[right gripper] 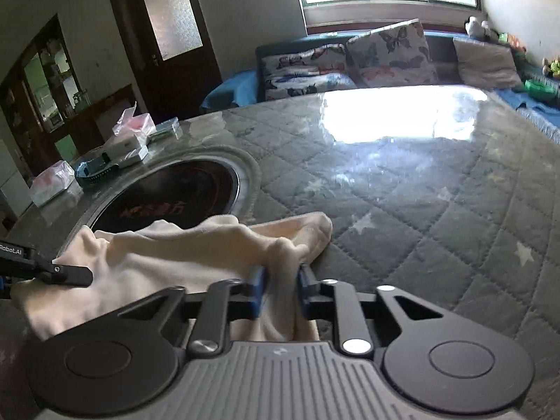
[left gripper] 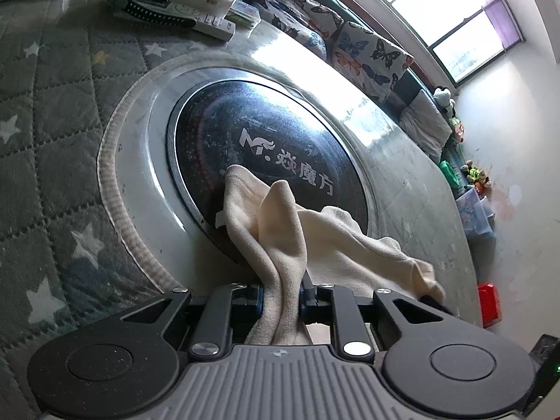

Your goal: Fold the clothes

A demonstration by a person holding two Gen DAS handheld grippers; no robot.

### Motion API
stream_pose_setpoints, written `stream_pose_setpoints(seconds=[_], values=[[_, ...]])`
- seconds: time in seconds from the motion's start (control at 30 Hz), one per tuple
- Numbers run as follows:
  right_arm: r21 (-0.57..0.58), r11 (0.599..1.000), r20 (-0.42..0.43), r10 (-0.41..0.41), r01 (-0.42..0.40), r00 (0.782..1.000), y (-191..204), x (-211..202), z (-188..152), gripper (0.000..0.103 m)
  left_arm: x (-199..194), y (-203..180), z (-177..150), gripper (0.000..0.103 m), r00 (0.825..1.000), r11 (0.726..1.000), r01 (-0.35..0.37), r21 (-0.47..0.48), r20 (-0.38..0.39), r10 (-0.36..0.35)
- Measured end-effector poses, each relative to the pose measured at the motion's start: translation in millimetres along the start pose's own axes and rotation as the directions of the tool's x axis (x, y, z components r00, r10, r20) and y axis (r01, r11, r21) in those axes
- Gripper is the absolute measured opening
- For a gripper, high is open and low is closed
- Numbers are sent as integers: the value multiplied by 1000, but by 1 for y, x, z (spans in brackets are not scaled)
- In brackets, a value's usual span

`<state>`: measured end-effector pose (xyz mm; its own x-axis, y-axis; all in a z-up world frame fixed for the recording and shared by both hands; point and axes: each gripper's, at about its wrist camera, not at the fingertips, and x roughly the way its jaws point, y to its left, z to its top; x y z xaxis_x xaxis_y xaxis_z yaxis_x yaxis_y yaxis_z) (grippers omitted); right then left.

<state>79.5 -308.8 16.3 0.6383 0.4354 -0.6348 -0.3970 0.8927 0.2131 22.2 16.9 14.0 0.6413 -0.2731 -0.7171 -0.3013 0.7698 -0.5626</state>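
A cream cloth [left gripper: 280,231] lies bunched on the table, partly over the round black cooktop [left gripper: 280,140]. My left gripper [left gripper: 281,295] is shut on one end of the cloth, which rises in a fold between the fingers. My right gripper [right gripper: 281,288] is shut on the other end of the cream cloth [right gripper: 182,255]; the cloth stretches left from it toward the left gripper's finger [right gripper: 66,274], seen at the left edge.
The table has a grey quilted star-pattern cover under glass [right gripper: 420,210]. Boxes, a tissue pack and a dark basket [left gripper: 150,0] sit at its far side. A sofa with butterfly cushions [right gripper: 385,52] stands behind the table under the window. A red object [left gripper: 490,304] lies on the floor.
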Motion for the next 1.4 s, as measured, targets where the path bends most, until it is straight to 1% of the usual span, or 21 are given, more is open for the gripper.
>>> stream_pose_setpoints(seconds=[0.17, 0.33, 0.57, 0.67, 0.83, 1.1, 1.23, 1.33, 1.4], values=[[-3, 1000, 49, 11, -11, 999, 3, -19, 6, 12, -5, -10, 2, 18, 1000, 999, -2, 40, 12, 1], [-14, 1000, 98, 5, -4, 995, 1, -40, 15, 12, -9, -36, 7, 17, 999, 994, 20, 107, 33, -23], [-12, 997, 167, -72, 75, 983, -18, -68, 29, 12, 8, -86, 5, 16, 998, 979, 44, 198, 24, -50], [-1, 993, 196, -114, 117, 974, -31, -79, 35, 12, 20, -109, 5, 15, 998, 971, 58, 231, 12, -63], [22, 984, 225, -176, 176, 958, -55, -90, 44, 12, 45, -144, 4, 16, 998, 956, 62, 285, -7, -62], [69, 964, 232, -267, 258, 935, -93, -95, 53, 12, 81, -188, 1, 16, 996, 936, 87, 340, -39, -79], [87, 953, 217, -302, 290, 928, -109, -89, 52, 12, 99, -195, -1, 16, 996, 929, 88, 360, -56, -72], [89, 941, 193, -337, 326, 921, -118, -80, 49, 12, 111, -194, -3, 16, 995, 930, 81, 359, -79, -56], [82, 933, 168, -360, 351, 918, -122, -72, 46, 12, 115, -191, -5, 20, 995, 930, 66, 361, -89, -36]])
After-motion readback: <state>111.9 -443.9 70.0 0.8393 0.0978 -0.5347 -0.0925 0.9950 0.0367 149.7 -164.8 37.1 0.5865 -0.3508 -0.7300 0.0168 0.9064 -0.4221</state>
